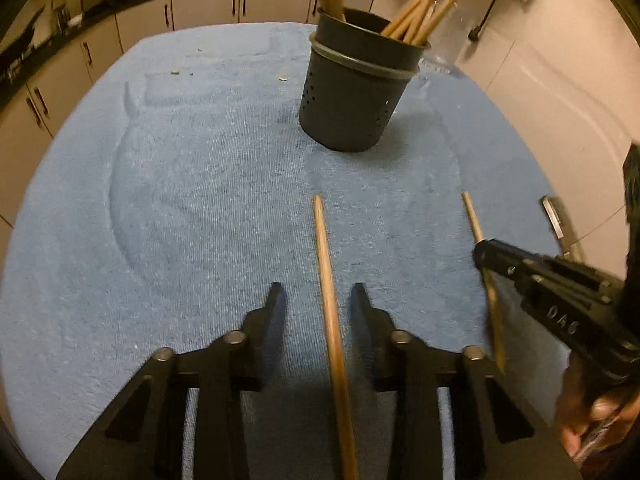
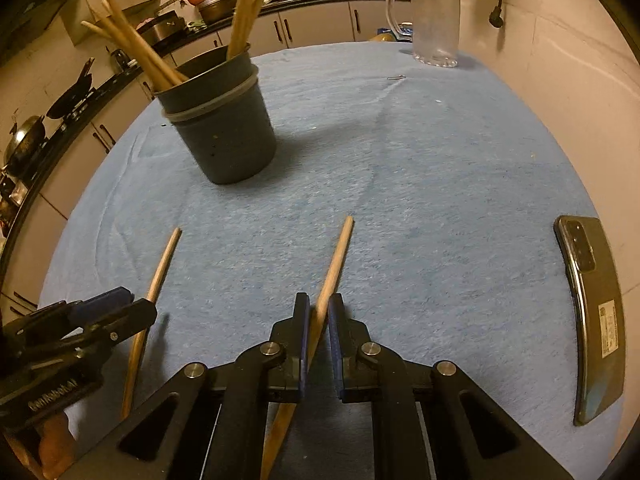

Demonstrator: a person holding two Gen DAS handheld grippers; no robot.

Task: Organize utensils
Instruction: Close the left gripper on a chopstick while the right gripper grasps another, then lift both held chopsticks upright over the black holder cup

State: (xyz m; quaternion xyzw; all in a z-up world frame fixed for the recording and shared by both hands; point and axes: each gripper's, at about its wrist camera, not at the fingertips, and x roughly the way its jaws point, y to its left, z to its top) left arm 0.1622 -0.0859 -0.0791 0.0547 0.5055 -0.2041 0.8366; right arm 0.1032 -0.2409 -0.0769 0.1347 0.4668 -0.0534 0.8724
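A dark grey perforated holder (image 1: 348, 96) (image 2: 224, 132) stands on the blue towel (image 1: 180, 200) with several wooden chopsticks upright in it. Two loose chopsticks lie side by side nearer to me. My left gripper (image 1: 318, 290) (image 2: 140, 304) straddles one chopstick (image 1: 322, 232) (image 2: 164, 260); the stick runs down the gap and neither pad touches it. My right gripper (image 2: 319, 302) (image 1: 480, 252) is shut on the other chopstick (image 2: 340, 252) (image 1: 472, 216), which points ahead and slightly right from its pads.
A dark phone (image 2: 592, 312) (image 1: 554, 216) lies at the towel's right edge. A clear glass mug (image 2: 434, 24) stands at the far right corner. Kitchen cabinets and a cluttered counter run behind and to the left. A hand (image 1: 600, 420) holds the right gripper.
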